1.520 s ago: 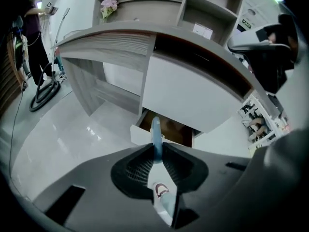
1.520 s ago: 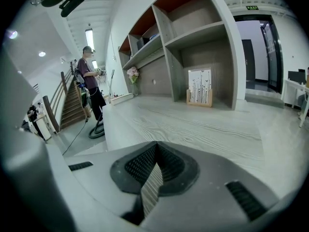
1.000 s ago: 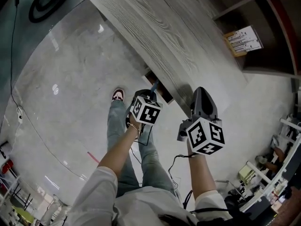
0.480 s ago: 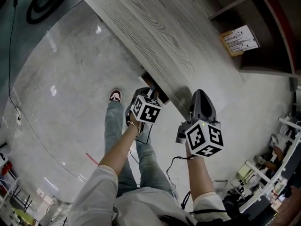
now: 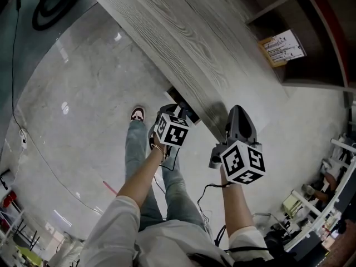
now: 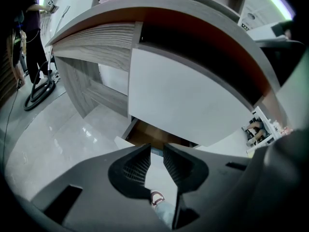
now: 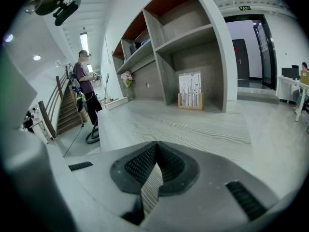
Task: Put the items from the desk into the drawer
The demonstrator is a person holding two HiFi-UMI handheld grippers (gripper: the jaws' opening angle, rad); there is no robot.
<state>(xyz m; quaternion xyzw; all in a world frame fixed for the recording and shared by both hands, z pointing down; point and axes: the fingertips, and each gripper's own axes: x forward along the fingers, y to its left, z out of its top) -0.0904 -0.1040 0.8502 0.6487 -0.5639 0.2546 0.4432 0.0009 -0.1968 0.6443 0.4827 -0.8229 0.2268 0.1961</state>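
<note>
Grey wood grain runs the length of the tabletop point(image 5: 183, 32), and the person stands at its near edge with one tool in each hand. The left tool point(image 6: 156, 148) hangs below that edge, pointed up at the underside. Its jaws stand a little apart, a narrow gap between the ribbed pads, with nothing held in it; through the gap you see only pale floor and the toe of the person's shoe point(image 5: 138, 113).

Just ahead of that tool is the drawer point(image 6: 150, 133). It is pulled partly out from under a plain white front panel, showing a strip of brown inside. From the head view the same drawer point(image 5: 182, 103) shows as a dark slot tucked under the tabletop's edge, right beside the left tool's marker cube.

The right tool point(image 7: 156, 149) is held higher, over the near edge of the tabletop and looking along it. Its jaws meet at the tips and grip nothing.

Far across the surface, a framed print point(image 7: 190, 91) stands upright in a shelf recess. A small bunch of flowers point(image 7: 127, 76) sits further left by the wall. Another person point(image 7: 87, 88) stands at the far end of the tabletop near a staircase, with a coiled hose point(image 7: 91, 137) on the polished floor point(image 5: 83, 104) at their feet.
</note>
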